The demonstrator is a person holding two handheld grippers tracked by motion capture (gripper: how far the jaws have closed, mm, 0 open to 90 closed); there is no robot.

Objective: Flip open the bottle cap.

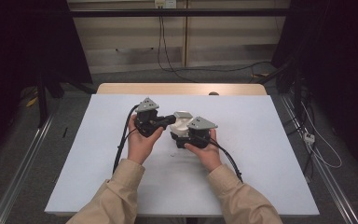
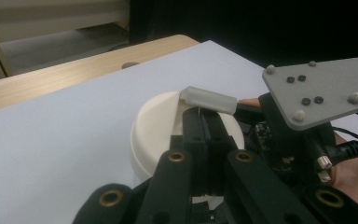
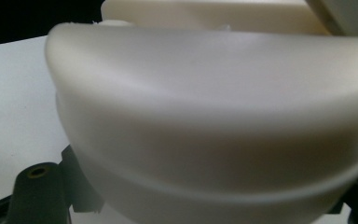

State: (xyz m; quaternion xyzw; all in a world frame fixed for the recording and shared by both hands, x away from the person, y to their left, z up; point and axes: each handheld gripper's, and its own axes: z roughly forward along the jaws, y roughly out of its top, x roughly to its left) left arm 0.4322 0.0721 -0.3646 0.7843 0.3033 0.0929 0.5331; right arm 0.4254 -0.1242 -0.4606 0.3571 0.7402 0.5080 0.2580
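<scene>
- The surface (image 1: 261, 140) is a matt white sheet laid over a pale wooden top, whose rounded far edge shows beyond the sheet.
- Around it lie grey floor, metal rails at both sides, dark drapes, and cables that hang down a light back wall.
- A round cream container (image 1: 181, 125) sits near the middle of the surface; its plastic is smooth and dull, with a domed lid (image 2: 158, 116) and a curved side wall.
- A small frosted, translucent tab (image 2: 209, 99) stands at the lid's edge.
- The left gripper (image 2: 205, 122) is clenched, its black jaws pressed together right under that tab; whether they pinch it I cannot tell.
- The right gripper (image 1: 182, 140) grasps the container from its side, with the wall close before its camera.
- Each gripper carries a grey three-cornered plate; beige sleeves enter from below.
</scene>
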